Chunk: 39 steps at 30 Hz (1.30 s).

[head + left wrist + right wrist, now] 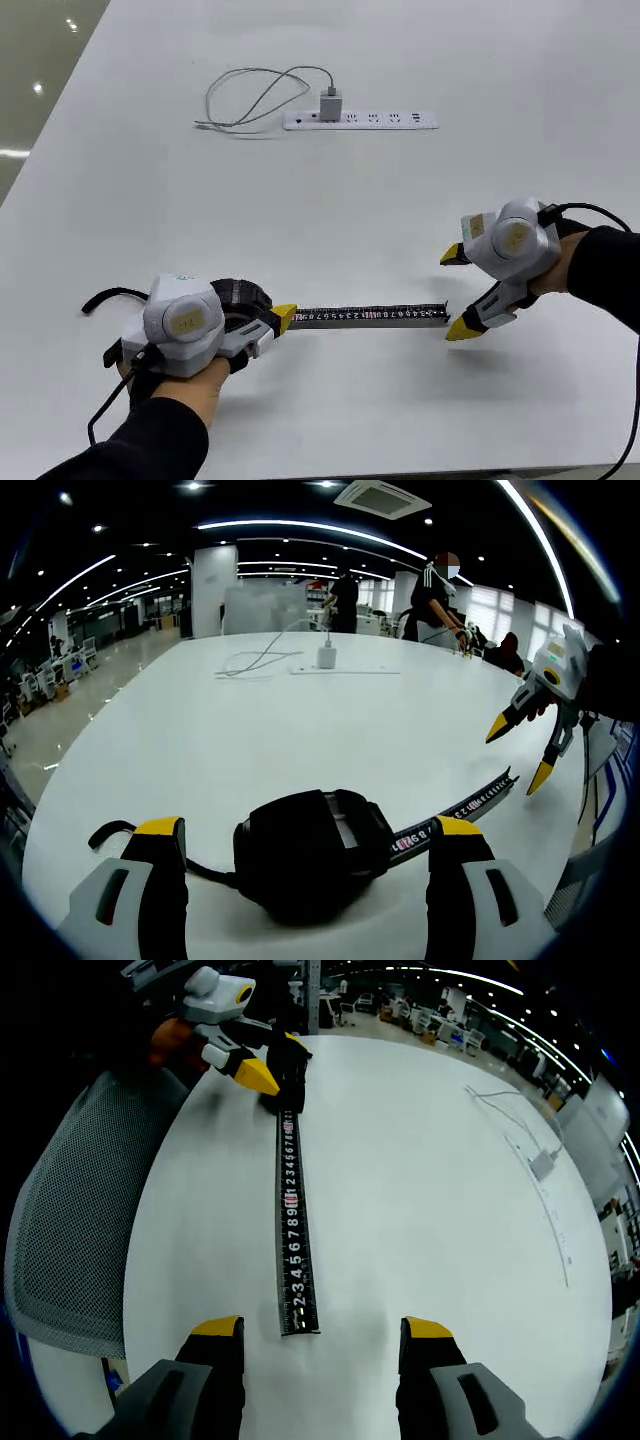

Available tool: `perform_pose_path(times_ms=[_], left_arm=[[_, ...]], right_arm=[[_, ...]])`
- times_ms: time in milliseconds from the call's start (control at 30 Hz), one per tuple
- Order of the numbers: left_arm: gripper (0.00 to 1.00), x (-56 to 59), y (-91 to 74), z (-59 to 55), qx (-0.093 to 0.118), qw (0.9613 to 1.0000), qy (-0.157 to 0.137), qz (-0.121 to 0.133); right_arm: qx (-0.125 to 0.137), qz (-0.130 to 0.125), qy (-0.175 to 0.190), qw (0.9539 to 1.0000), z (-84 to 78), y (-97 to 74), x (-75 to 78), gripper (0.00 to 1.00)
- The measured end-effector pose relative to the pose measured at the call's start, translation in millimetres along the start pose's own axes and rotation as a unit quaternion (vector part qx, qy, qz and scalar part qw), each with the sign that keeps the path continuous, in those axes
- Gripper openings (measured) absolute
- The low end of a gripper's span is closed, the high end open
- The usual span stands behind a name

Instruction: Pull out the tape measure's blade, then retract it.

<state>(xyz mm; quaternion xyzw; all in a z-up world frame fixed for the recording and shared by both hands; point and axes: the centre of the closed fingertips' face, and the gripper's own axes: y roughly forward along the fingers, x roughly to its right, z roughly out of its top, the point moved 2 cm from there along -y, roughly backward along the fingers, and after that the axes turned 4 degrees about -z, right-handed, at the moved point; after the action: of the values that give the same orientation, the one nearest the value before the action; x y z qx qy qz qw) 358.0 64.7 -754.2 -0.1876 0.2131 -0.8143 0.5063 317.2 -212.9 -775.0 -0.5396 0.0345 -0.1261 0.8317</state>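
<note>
**Blade's out on the bench: notes on how this tape will handle**

The chunky black rubber-clad tape measure case (240,298) sits on the plain white bench (400,200). Its narrow dark steel blade (370,316) with pale numerals lies stretched out flat from the case.

The left hand-held gripper (308,828) has its yellow-tipped jaws spread either side of the case with a bit of gap on each side. As far as I can tell it's bracketing the case, not squeezing it. The right hand-held gripper (456,292) is at the blade's far end from the case, jaws wide and holding nothing. The small metal end hook (300,1328) lies between the jaw tips, nearer one of them.

Handling guess: the case looks compact and fairly dense with a grippy shell, so clamp across its flat sides and it shouldn't squirm.

The blade is the fussy bit. It looks thin, springy and slick, stiff along its curve but happy to kink if twisted. I'd pinch it right at the hook, not mid-span. It probably wants to snap back under spring load, so hold the case firm and feed it in slowly.

A thin black wrist strap (105,297) trails off the case's other side. Well beyond the case, a white power strip (360,120) is out of the way.
</note>
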Motion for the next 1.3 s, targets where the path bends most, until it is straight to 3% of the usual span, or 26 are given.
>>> perform_pose_path(times_ms=[167, 367, 933, 1233, 1300], left_arm=[[0.99, 2.4, 2.0, -2.5, -0.002, 1.0000, 0.004, -0.005], [0.99, 5.9, 2.5, 1.9, 0.006, 0.9999, 0.010, -0.009], [0.99, -0.3, 3.1, 4.4, 0.011, 0.9999, 0.001, 0.001], [0.97, -2.0, 3.3, 4.1, 0.012, 0.9999, -0.008, 0.005], [0.93, -2.4, 2.8, 4.0, 0.014, 0.9999, -0.008, 0.006]], right_arm=[[-0.006, 0.027, -0.009, 0.9996, -1.3, 6.4, -10.5, 0.43], [-0.005, 0.028, -0.018, 0.9994, -2.8, 9.9, -9.5, 0.33], [-0.008, 0.034, -0.034, 0.9988, -7.0, 13.3, -10.9, 0.15], [-0.011, 0.026, -0.044, 0.9986, -6.1, 13.3, -10.4, 0.12], [-0.009, 0.024, -0.056, 0.9981, -5.6, 13.3, -12.0, 0.12]])
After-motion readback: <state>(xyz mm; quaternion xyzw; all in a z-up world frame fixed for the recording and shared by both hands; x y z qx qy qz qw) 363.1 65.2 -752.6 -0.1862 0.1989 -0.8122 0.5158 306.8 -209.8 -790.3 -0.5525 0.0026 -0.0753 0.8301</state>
